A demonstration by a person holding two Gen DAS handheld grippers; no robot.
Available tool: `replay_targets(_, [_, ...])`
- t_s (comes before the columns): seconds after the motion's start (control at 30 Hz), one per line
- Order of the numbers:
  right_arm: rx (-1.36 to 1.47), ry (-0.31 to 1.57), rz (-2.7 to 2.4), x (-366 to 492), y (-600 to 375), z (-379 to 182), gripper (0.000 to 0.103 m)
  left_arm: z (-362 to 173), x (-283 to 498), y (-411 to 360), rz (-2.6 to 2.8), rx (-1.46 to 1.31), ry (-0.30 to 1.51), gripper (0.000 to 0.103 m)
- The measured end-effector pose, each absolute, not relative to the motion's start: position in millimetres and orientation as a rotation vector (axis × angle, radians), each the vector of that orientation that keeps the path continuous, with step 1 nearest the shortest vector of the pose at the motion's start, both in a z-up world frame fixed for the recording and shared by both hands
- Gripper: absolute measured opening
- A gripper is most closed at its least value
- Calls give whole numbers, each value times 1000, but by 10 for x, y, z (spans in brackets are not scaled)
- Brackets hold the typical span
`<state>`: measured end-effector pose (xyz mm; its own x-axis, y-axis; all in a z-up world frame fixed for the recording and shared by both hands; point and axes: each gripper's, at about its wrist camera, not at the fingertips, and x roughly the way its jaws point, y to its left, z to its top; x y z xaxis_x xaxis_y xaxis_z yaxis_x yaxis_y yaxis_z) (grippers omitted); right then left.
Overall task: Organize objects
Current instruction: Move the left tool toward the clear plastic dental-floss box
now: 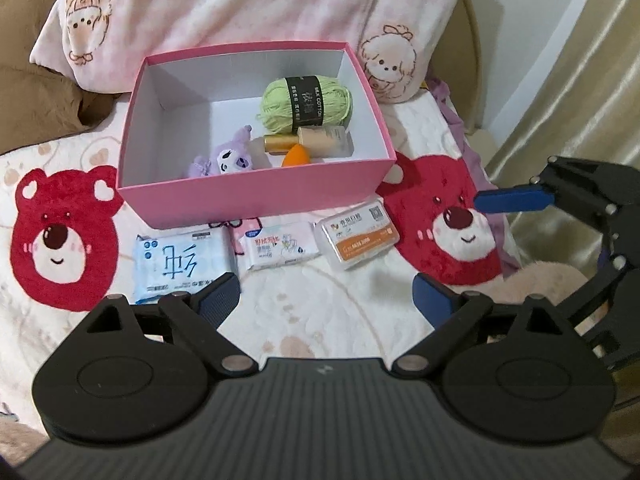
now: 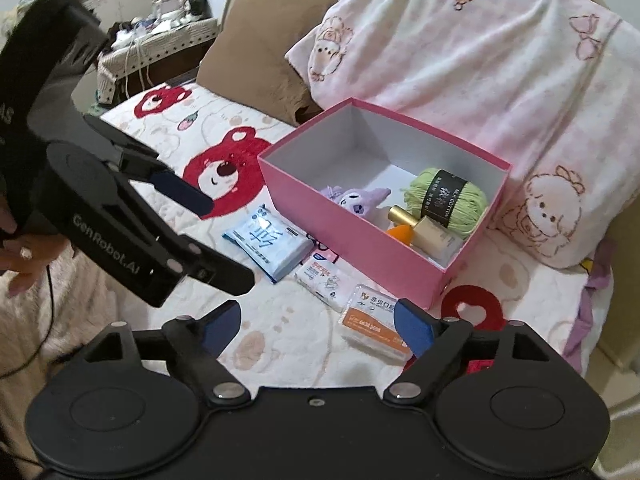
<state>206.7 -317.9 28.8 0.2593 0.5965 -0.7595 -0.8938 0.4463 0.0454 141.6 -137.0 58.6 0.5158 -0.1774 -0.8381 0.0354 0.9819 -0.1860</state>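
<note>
A pink open box (image 1: 240, 200) (image 2: 344, 232) stands on the bed and holds green yarn (image 1: 306, 100) (image 2: 444, 200), a purple plush (image 1: 228, 156) (image 2: 360, 200), a beige bottle with a gold cap (image 1: 320, 142) (image 2: 424, 232) and an orange sponge (image 1: 298, 158) (image 2: 400, 234). In front of the box lie a blue packet (image 1: 180, 264) (image 2: 268, 246), a pink-white packet (image 1: 280, 248) (image 2: 324, 280) and an orange-labelled clear case (image 1: 356, 238) (image 2: 372, 326). My left gripper (image 1: 326, 300) is open and empty above the blanket in front of the packets. My right gripper (image 2: 318, 326) is open and empty, near the clear case.
A bear-print blanket (image 1: 328, 320) (image 2: 224, 128) covers the bed. A pink pillow (image 1: 240, 12) (image 2: 500, 60) lies behind the box, a brown cushion (image 2: 256, 48) to the left. The right gripper also shows at the right of the left wrist view (image 1: 560, 216); the left gripper also shows at the left of the right wrist view (image 2: 192, 216).
</note>
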Motion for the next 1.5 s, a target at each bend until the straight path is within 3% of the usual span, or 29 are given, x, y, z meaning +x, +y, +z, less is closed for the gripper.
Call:
replay_targets(0.33, [-545,799,1109,2400,-2998,-203,87,-2,1733,-1332,-84,-264,1066,91])
replay_targets(0.6, [-544,962,905,2804,-2880,-737,86,-381,1888,-1362,-131,-356,1048,89])
replay_targets(0.83, [-519,1025,948,2833,-2870,-842,87,-540,1937,-1304,-122,-374,980,87])
replay_targets(0.9, [-524,1059,941,2863,-2834,-911,87,-595,1942,-1292,-126,-390,961,81])
replay_targets(1.13, [-432,1198,906,3087,-2867,-1081,87,-803,1990,-1337,-116,-418,931,73])
replay_targets(1.3, [-430,1212,938,3066,-2804,-1137,88,-941,2058,-1376,-141,-479,948,34])
replay_targets(1.5, [-464,1130,988,2918,-2806,-997,88,-909,1983,-1357,-154,-506,956,31])
